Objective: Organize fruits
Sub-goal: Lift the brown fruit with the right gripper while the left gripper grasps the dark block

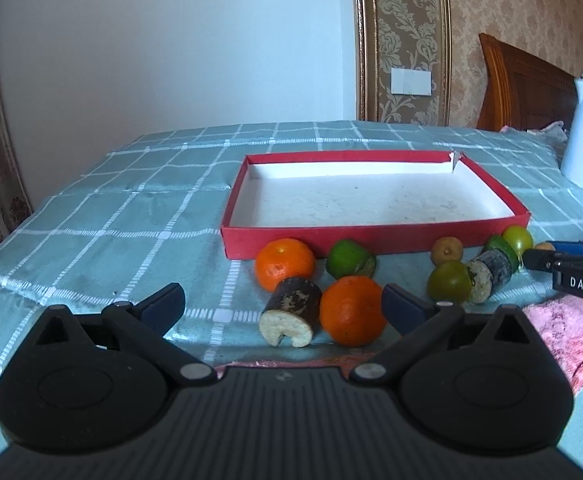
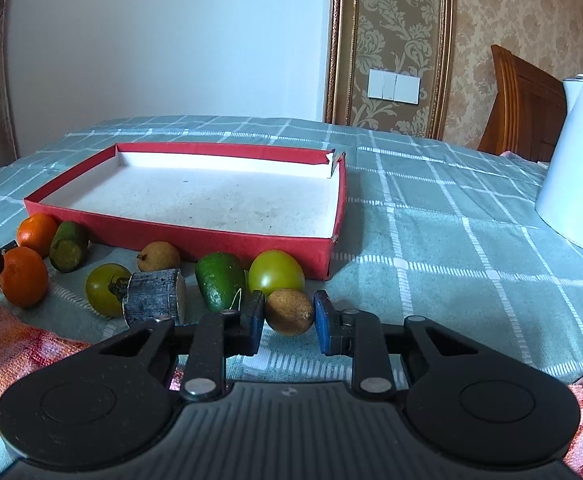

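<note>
Left gripper [image 1: 282, 307]: fingers spread wide, gripping nothing. Between the pads, an orange [image 1: 352, 310] just beside the right pad [image 1: 401, 307], contact hard to judge, and a cut cane piece [image 1: 290, 312] touching the orange on its left. Left pad [image 1: 163, 307] well apart from both. Beyond the tips, a second orange [image 1: 284, 264] and a cut green fruit [image 1: 350, 258], then the red tray [image 1: 371, 236].

Right gripper [image 2: 287, 322]: fingers partly open around a small brown fruit [image 2: 290, 311], the blue pads [image 2: 322, 322] just beside it on either side; firm contact impossible to tell, so treated as loose. Just past the tips, a green tomato [image 2: 275, 273] and a green avocado-like fruit [image 2: 219, 280]. Left of the left finger, a second cane piece [image 2: 153, 297] touching another green tomato [image 2: 103, 289], with a second brown fruit [image 2: 158, 256] behind.

All on a checked cloth [image 2: 431, 240]; white kettle [image 2: 575, 168] far right, cut off at the frame edge. Pink towel [image 2: 7, 344] partly hidden under the gripper bodies. Other gripper's tip barely visible at the left edge.
</note>
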Motion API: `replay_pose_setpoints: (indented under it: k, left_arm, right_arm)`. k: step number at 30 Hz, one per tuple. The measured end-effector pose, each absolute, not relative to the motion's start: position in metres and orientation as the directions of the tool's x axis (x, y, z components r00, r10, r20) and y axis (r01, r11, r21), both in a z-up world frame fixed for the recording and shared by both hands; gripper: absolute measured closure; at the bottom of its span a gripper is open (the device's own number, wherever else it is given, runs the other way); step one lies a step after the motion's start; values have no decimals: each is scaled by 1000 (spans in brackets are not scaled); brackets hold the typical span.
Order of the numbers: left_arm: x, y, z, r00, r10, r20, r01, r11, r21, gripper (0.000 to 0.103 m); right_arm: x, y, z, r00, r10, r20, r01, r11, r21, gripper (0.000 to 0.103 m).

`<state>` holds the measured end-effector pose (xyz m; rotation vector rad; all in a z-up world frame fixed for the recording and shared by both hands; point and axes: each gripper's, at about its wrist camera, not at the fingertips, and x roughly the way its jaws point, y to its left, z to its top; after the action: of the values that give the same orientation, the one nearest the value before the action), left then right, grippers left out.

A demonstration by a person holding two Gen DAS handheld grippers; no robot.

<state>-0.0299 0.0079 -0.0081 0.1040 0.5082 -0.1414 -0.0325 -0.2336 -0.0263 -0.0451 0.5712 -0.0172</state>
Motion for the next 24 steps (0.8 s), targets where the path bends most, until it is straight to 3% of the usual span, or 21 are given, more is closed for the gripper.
replay_pose_setpoints:
  k: [20, 24]
  left_arm:
    - [-28, 0, -22, 853, -153, -499, 216, 974, 69, 0]
    - [-40, -1, -15, 892, -160, -422, 215, 973, 88, 0]
  right_arm:
    - [-32, -238, -27, 841, 4, -542, -14, 1000, -13, 77]
    - [-32, -239, -27, 839, 7, -544, -13, 1000, -7, 77]
